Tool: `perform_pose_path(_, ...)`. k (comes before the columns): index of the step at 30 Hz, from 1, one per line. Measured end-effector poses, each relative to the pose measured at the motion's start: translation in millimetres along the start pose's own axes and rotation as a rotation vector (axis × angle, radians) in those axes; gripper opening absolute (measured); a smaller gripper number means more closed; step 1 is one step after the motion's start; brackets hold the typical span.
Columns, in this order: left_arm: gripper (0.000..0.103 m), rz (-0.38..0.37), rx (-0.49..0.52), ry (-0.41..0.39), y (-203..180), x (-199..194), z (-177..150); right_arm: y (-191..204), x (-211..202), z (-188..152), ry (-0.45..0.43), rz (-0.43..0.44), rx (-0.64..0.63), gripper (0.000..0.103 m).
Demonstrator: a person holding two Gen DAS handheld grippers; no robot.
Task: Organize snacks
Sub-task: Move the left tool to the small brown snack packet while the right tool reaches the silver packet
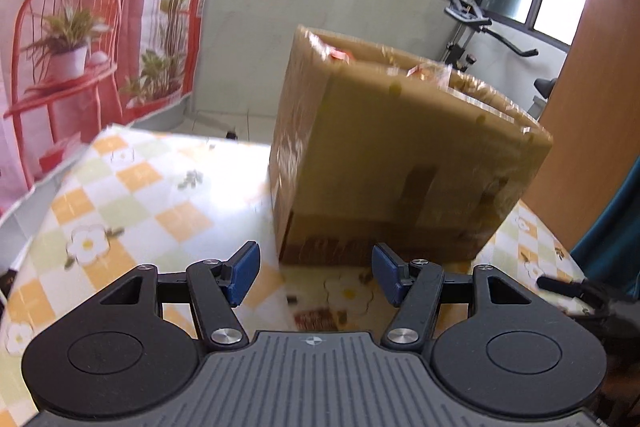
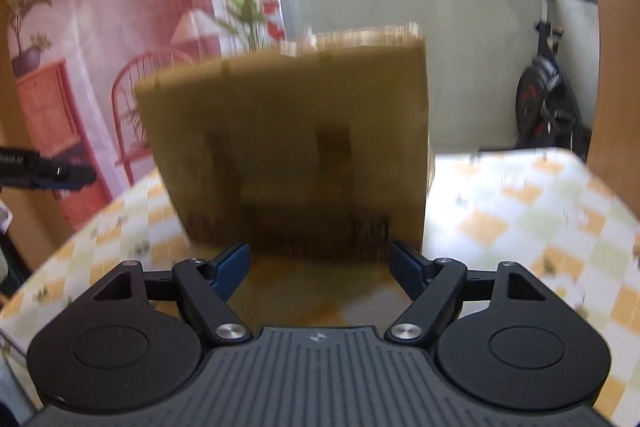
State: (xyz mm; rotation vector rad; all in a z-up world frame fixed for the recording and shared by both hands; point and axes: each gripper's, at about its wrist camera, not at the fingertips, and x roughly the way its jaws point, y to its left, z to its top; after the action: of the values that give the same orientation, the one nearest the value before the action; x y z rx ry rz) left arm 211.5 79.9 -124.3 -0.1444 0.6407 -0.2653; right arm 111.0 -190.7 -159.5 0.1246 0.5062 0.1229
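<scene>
A tall brown cardboard box [image 1: 400, 155] stands on the checked tablecloth [image 1: 132, 195], blurred by motion. Red and clear snack wrappers [image 1: 424, 71] poke above its open top. My left gripper [image 1: 316, 273] is open just short of the box's near bottom edge, with nothing between its blue pads [image 1: 242, 273]. In the right wrist view the same box [image 2: 288, 147] fills the middle. My right gripper [image 2: 320, 269] is open close to the box's base, nothing between its pads [image 2: 230, 271]. The right gripper's tip [image 1: 564, 287] shows at the left view's right edge; the left gripper's tip [image 2: 48, 171] shows at the right view's left edge.
A pink printed backdrop [image 1: 80, 39] hangs behind the table on the left. An exercise bike [image 2: 540, 99] stands by the white wall under the windows. A wooden panel [image 1: 592, 107] rises at the right. Bare tablecloth [image 2: 520, 211] spreads right of the box.
</scene>
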Motion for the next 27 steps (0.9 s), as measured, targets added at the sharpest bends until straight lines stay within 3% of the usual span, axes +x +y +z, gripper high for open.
perform_pose_path(9,0.065,0.004,-0.03,0.059,2,7,-31,22,19,-54,0.178,0.018,-0.102,0.075)
perform_pose_path(15,0.065,0.006,-0.042,0.085,2,10,-41,28,28,-68,0.228,0.007,-0.185,0.073)
perform_pose_path(19,0.065,0.009,-0.038,0.097,-1,13,-46,19,34,-70,0.234,0.001,-0.147,0.072)
perform_pose_path(20,0.065,0.01,-0.039,0.101,-1,14,-47,19,34,-70,0.233,0.0,-0.146,0.068)
perform_pose_path(22,0.065,0.013,-0.045,0.108,0,16,-51,19,33,-68,0.229,-0.003,-0.156,0.05)
perform_pose_path(27,0.065,0.015,-0.052,0.12,0,17,-56,20,38,-61,0.241,0.036,-0.118,0.043)
